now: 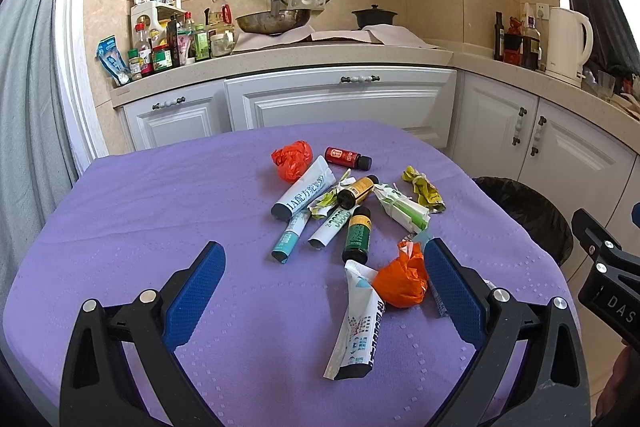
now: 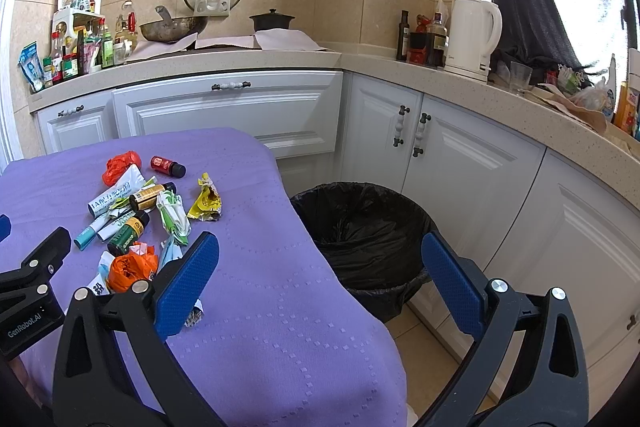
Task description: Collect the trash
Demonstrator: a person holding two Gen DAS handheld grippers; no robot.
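While both claws gape wide and grasp nothing, the left claw point(image 1: 325, 259) hangs over the purple counter point(image 1: 140, 211) with its right finger point(image 1: 454, 287) just beside an orange wad point(image 1: 400, 281) and a white tube point(image 1: 356, 323) lying between its fingers. The right claw point(image 2: 320, 259) straddles the counter's right edge, where bare cloth lies below it and the black-lined bin point(image 2: 364, 227) stands open just beyond. The trash heap point(image 2: 140, 211) lies near the counter's middle, left of the right claw.
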